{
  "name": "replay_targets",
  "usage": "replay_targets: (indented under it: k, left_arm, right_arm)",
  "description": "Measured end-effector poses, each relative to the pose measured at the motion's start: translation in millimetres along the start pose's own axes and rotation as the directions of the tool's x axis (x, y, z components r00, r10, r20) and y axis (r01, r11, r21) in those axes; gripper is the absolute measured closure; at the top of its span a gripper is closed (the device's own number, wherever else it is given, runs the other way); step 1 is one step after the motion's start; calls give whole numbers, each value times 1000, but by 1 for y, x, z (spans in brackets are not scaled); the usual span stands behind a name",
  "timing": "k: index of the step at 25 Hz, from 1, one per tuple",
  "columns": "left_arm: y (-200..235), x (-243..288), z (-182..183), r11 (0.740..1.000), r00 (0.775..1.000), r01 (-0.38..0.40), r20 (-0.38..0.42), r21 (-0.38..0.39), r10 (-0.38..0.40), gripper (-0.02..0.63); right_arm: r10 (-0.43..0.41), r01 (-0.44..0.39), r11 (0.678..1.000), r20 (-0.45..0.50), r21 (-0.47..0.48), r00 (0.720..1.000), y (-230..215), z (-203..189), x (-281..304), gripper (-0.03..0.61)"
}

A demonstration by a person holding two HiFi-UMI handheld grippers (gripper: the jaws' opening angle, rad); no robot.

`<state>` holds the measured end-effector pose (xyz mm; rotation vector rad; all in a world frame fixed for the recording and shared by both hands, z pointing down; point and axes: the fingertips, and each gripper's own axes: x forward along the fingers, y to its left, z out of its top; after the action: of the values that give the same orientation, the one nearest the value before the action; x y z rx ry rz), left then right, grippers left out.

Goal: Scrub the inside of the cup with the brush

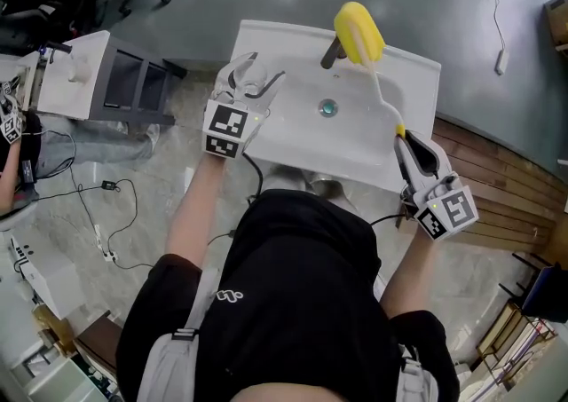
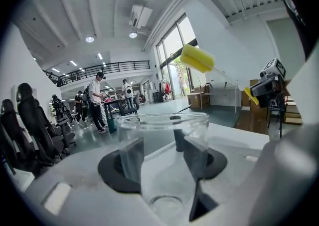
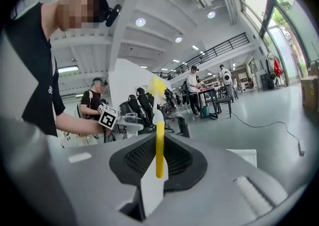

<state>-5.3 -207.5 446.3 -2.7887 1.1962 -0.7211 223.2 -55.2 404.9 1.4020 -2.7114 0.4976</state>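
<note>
We stood at a white sink [image 1: 293, 138], a hand-held gripper in each hand. Our left hand-held gripper [image 1: 251, 81] was clenched on a clear cup [image 2: 167, 135], its pads pressed to the wall on either side. The cup's base faced the camera and its mouth pointed away. Seen from the head, the cup hung over the sink's left rim. Our right hand-held gripper [image 1: 405, 145] was shut tight on the yellow end of the brush [image 3: 159, 150] handle. The thin handle ran out from the jaws to a yellow sponge head [image 1: 358, 32], which stood above the faucet [image 1: 332, 52] at the sink's far side. Brush and cup were well apart, the sponge head outside the cup. The drain [image 1: 329, 108] lay in the basin below. Behind the cup, people [image 2: 97, 100] stood in a bright hall, with black chairs [image 2: 27, 130] at the left.
</note>
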Motion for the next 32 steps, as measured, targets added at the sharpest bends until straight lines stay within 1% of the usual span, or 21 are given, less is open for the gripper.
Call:
replay_targets:
  k: [6,9,12,16,21,22,26,32]
  left_arm:
    - [19,13,-7,999,1000,16,10,-43,-16,342]
    - [27,21,-13,997,999,38,12,-67,-37,342]
    - [38,32,-19,997,998,61,8,-41,-60,342]
    - [53,50,-23,995,995,94,17,-22,-93,342]
    - [65,70,-32,989,990,138,41,-50,-136,342]
    - [67,73,-35,989,989,143,43,-45,-141,342]
    - [73,86,-42,990,988,143,49,21,-144,342]
    - [88,108,-52,989,987,145,77,-15,-143,342]
  right_arm:
    - [-8,-4,993,106,115,994,2,18,19,529]
    - [-24,4,987,124,162,992,2,20,29,529]
    - [-44,21,981,119,191,992,2,20,41,529]
    - [-68,42,976,115,213,991,0,24,61,529]
    - [-68,50,981,95,187,993,11,30,88,529]
    - [-72,53,981,98,185,993,13,32,93,529]
    - [-86,62,979,118,193,989,16,34,112,529]
    - [-128,100,974,130,206,983,23,33,129,529]
